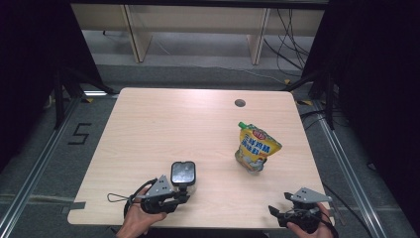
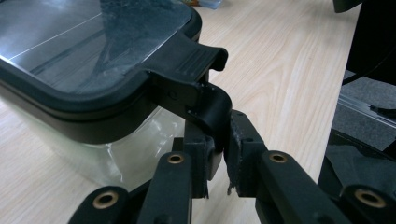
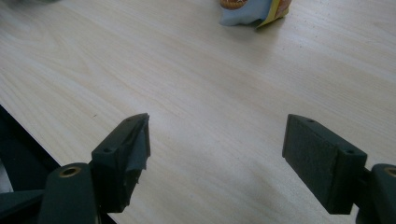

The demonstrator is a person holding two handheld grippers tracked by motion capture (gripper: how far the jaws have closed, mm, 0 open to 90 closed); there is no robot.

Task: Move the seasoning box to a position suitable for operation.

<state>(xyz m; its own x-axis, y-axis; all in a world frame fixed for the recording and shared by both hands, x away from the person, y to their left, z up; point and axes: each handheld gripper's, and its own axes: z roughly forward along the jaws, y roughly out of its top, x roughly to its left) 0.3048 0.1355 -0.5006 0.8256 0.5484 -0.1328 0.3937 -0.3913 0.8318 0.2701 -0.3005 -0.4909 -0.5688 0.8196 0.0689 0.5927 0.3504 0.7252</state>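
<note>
Near the tabletop's (image 1: 148,124) front edge, left of centre, the left claw (image 2: 223,156) pinches the latch tab (image 2: 205,100) of the clear lidded container (image 1: 183,174), which sits directly ahead of it. The right claw (image 3: 217,149) waits spread at the front right corner, well apart from it.

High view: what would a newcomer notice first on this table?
The yellow pouch with a green cap stands right of centre. Near the front edge, the left gripper pinches the black latch of a clear box with a dark lid. The right gripper waits open at the front right corner.
</note>
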